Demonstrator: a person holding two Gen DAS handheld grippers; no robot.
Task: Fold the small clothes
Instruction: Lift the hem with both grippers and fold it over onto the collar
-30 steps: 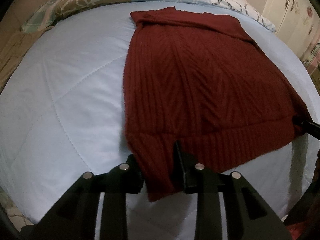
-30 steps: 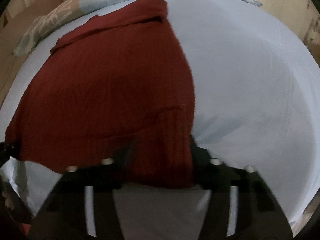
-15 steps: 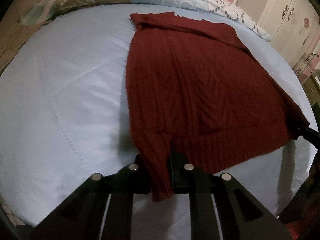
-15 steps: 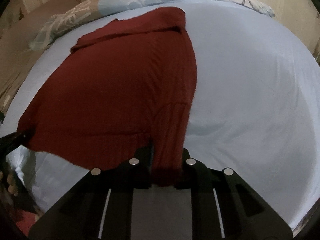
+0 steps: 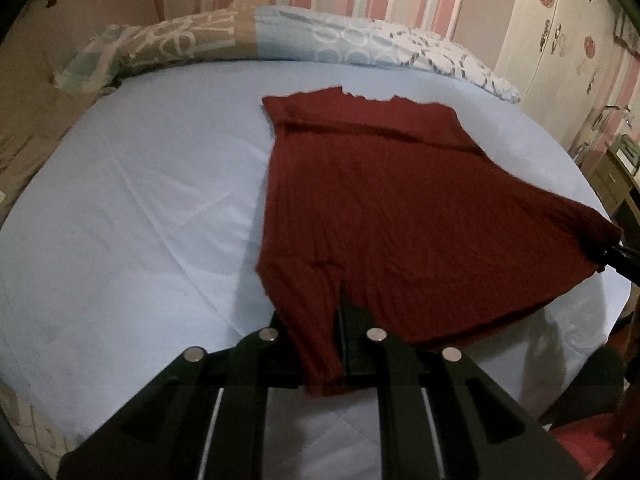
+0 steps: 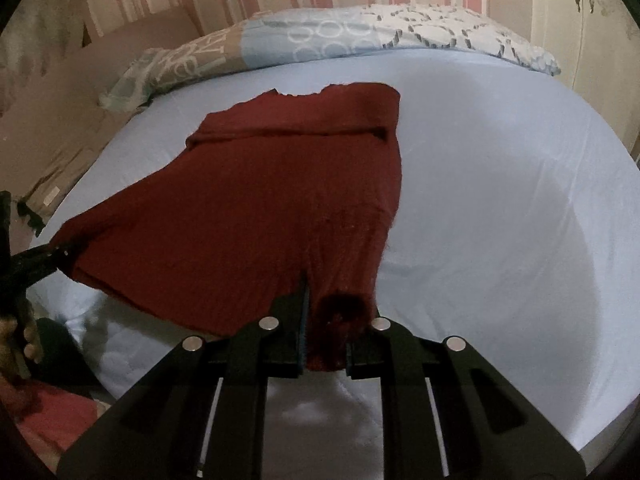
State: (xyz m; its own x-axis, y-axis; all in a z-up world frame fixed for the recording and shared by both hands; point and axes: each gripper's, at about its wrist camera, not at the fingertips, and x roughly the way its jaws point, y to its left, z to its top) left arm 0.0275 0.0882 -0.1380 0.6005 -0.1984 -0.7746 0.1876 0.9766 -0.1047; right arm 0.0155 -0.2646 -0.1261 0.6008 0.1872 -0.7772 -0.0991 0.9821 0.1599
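Observation:
A dark red knitted sweater lies on a pale blue bed, its far end folded over; it also shows in the right wrist view. My left gripper is shut on the sweater's near left hem corner. My right gripper is shut on the near right hem corner. Both corners are raised off the bed, so the hem hangs stretched between the two grippers. The right gripper's tip shows at the right edge of the left wrist view; the left gripper's tip shows at the left of the right wrist view.
The pale blue bedsheet spreads wide to the left and also to the right. Patterned pillows lie along the head of the bed. A white wardrobe stands at the right, before a striped wall.
Both grippers closed on the hem corners and have lifted them up and back toward me. The sweater's near end now hangs raised above the sheet.

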